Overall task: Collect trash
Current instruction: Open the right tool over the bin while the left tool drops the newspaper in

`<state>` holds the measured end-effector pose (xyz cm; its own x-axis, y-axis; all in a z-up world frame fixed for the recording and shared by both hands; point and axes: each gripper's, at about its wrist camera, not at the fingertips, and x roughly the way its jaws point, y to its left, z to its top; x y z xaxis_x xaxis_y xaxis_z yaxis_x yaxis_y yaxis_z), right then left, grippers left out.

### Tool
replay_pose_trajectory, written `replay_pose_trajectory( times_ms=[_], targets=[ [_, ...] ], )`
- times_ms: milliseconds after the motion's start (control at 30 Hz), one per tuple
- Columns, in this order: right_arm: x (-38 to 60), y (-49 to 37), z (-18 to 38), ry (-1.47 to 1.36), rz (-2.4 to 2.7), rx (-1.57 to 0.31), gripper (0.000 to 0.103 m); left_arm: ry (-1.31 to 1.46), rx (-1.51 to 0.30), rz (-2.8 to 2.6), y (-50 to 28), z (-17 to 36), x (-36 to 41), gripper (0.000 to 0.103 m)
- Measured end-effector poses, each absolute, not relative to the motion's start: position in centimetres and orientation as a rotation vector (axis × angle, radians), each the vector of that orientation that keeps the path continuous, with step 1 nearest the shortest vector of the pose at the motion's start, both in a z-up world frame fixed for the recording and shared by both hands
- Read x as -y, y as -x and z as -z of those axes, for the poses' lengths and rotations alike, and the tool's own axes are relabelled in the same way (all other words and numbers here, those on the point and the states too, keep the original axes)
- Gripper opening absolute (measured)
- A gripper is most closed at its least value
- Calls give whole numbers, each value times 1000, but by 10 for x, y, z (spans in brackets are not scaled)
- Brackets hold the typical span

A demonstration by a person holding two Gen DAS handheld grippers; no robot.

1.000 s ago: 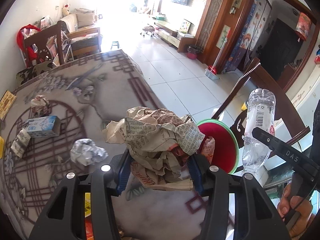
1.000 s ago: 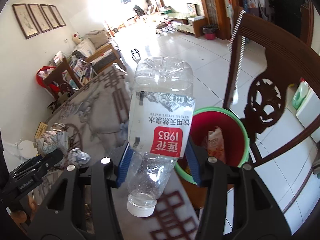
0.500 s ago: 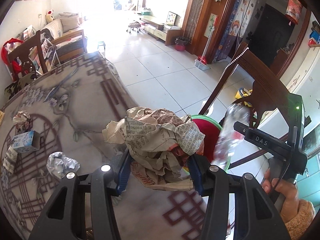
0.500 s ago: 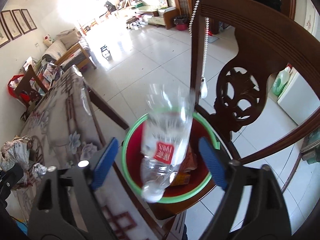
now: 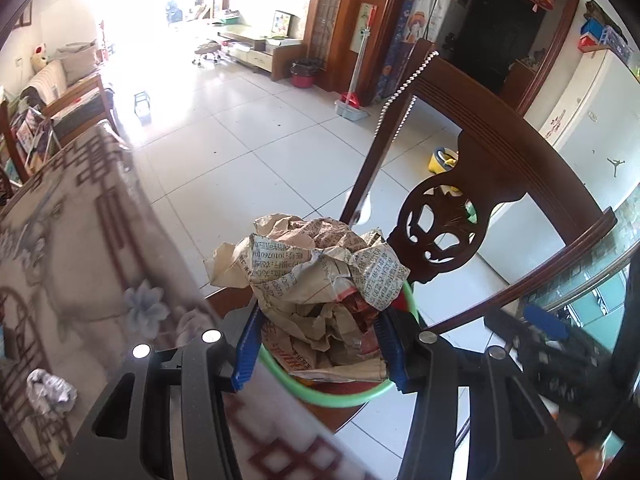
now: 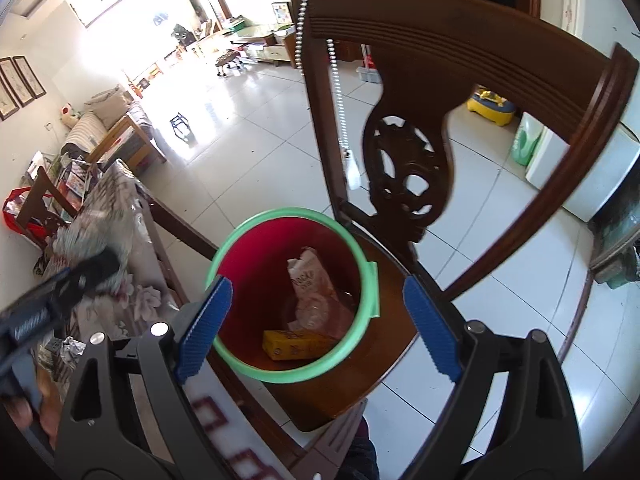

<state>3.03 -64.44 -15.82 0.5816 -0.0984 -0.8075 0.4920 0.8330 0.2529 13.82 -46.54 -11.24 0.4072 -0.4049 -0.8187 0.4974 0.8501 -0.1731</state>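
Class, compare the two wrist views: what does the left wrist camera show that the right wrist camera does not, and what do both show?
Only the left wrist view shows the crumpled newspaper clamped in the left claw, which hides the bin's contents. Only the right wrist view shows inside the bin: a yellow box and a plastic wrapper, beyond the open, empty right claw. Both show the green-rimmed red bin on the wooden chair.

The bucket [image 6: 362, 254] stands on the chair seat [image 6: 390, 354], just beside the surface's [image 5: 80, 248] edge, before the chair back [image 6: 404, 168]. A box [image 6: 298, 345] and a bag [image 6: 312, 280] lie in the bucket. A foil wad [image 5: 50, 390] lies on the surface.
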Motion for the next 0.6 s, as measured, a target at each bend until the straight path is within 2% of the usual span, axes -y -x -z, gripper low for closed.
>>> replay_pose_trajectory(
  times_ms=[167, 267, 300, 333, 433, 600],
  targets=[
    [656, -14, 156, -504, 397, -881, 86, -78, -1015, 601, -147, 115, 487, 48],
    [659, -7, 153, -507, 415, -871, 86, -73, -1023, 602, -146, 119, 493, 62],
    [659, -6, 152, -507, 419, -868, 86, -77, -1021, 597, -146, 121, 494, 70],
    [659, -5, 151, -507, 421, -865, 86, -84, -1013, 593, -144, 121, 494, 72],
    [656, -3, 148, -506, 422, -858, 86, -112, -994, 583, -141, 116, 491, 79],
    [641, -5, 141, -488, 401, -849, 86, -110, -927, 549, -128, 95, 466, 80]
  ],
)
